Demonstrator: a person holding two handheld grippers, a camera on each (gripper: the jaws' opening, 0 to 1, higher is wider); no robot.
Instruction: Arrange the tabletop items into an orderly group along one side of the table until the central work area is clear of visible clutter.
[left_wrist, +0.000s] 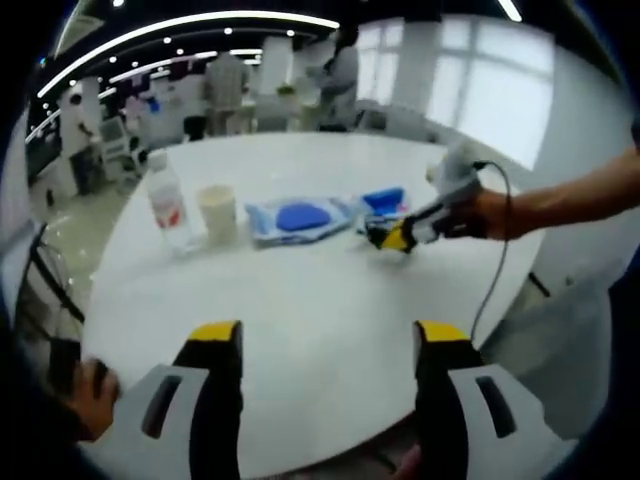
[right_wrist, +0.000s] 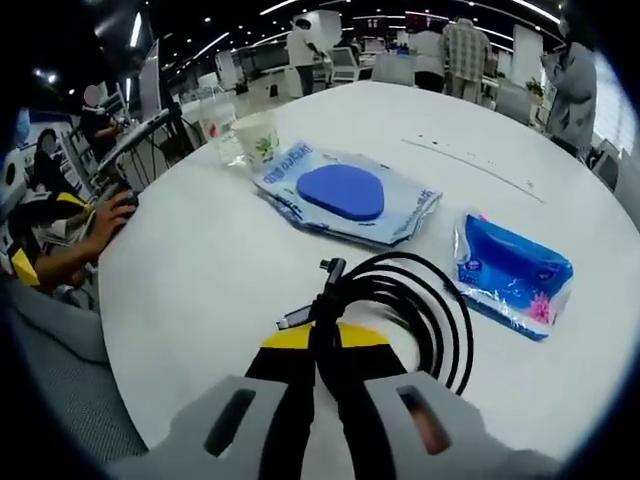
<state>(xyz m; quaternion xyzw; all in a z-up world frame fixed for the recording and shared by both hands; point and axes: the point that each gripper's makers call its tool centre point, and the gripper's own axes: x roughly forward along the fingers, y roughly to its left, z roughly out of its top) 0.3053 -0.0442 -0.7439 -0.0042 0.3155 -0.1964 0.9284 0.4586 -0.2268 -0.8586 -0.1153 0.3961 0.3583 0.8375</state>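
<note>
The right gripper (right_wrist: 322, 345) pinched the black cable (right_wrist: 420, 300) (probably to move it aside), while the left gripper (left_wrist: 328, 345) waited spread wide.

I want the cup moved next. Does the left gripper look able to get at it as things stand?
Probably yes: the left gripper is open over bare table, though the bottle crowds the cup.
</note>
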